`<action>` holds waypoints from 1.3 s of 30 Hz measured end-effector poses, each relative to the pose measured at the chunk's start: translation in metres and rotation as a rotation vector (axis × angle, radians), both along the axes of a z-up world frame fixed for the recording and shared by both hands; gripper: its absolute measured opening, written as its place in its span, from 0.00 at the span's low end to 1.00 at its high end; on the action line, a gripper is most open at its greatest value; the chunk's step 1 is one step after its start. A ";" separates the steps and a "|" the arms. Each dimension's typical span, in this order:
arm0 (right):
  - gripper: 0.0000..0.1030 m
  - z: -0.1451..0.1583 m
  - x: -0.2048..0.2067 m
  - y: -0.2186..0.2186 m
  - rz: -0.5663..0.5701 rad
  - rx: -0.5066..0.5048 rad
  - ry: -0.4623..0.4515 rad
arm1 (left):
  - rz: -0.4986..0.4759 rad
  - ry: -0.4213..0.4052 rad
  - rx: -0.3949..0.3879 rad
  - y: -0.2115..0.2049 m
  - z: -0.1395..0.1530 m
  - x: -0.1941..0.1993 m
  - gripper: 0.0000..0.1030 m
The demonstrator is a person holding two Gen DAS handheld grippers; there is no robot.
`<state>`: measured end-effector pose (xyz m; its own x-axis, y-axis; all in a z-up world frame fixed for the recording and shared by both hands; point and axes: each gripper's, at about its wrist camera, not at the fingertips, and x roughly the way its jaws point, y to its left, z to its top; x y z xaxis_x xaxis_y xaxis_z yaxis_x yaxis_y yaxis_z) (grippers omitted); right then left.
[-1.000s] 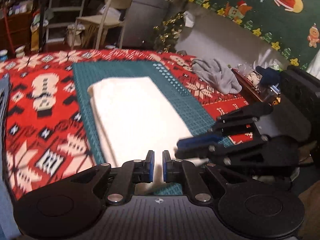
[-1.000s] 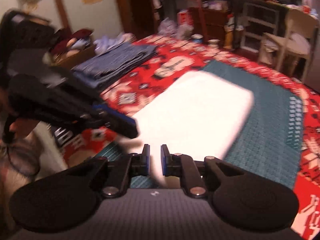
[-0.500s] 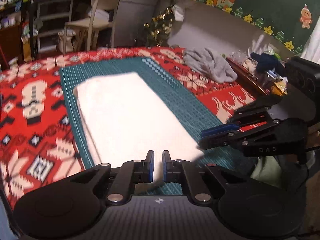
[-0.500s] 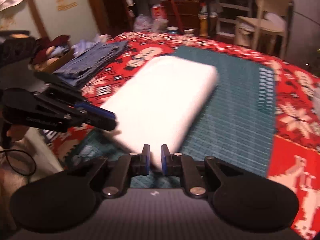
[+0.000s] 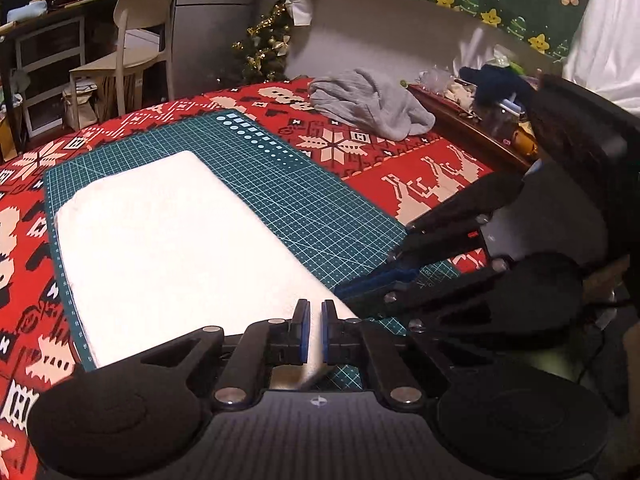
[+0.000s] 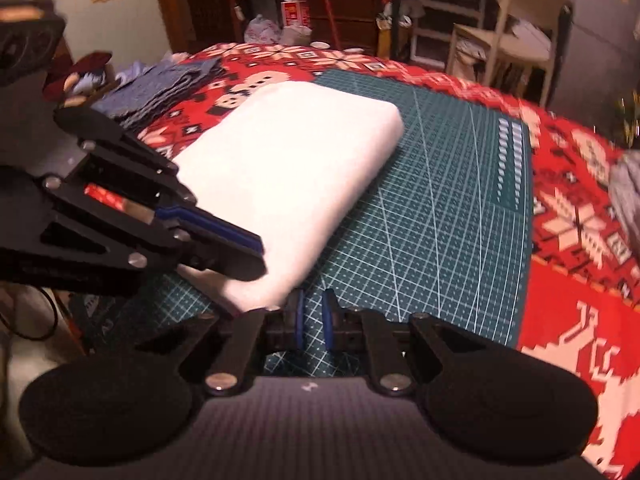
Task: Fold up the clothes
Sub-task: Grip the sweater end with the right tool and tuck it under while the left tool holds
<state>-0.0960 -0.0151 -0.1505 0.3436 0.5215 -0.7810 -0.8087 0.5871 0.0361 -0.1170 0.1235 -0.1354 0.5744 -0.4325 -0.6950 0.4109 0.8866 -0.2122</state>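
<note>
A white folded garment (image 5: 168, 248) (image 6: 288, 168) lies flat on the green cutting mat (image 5: 320, 200) (image 6: 440, 220). My left gripper (image 5: 315, 330) (image 6: 256, 260) is shut, with its tips at the garment's near corner. I cannot tell whether any cloth is pinched. My right gripper (image 6: 313, 326) (image 5: 344, 290) hovers just beside that same corner. Its jaws are closing to a narrow gap, and only mat shows between them. The two grippers sit close together, tips angled toward each other.
A red patterned cloth (image 5: 420, 176) covers the table. A crumpled grey garment (image 5: 372, 106) lies at the back, and a stack of folded blue clothes (image 6: 160, 88) sits at the far left edge. A cluttered wooden tray (image 5: 480, 120) and a chair (image 5: 136, 32) stand beyond.
Both grippers have dropped toward the garment's near corner. The right gripper slid off the white cloth, so mat now shows between its fingers. The garment has not moved.
</note>
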 end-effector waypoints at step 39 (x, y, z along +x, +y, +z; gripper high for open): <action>0.07 0.004 -0.012 0.019 0.207 -0.053 -0.075 | 0.101 0.125 -0.053 0.004 0.007 0.000 0.05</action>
<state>-0.1081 0.0039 -0.1469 0.2914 0.5456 -0.7858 -0.9116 0.4073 -0.0553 -0.1167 0.1277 -0.1289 0.5276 -0.4150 -0.7412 0.2877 0.9083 -0.3038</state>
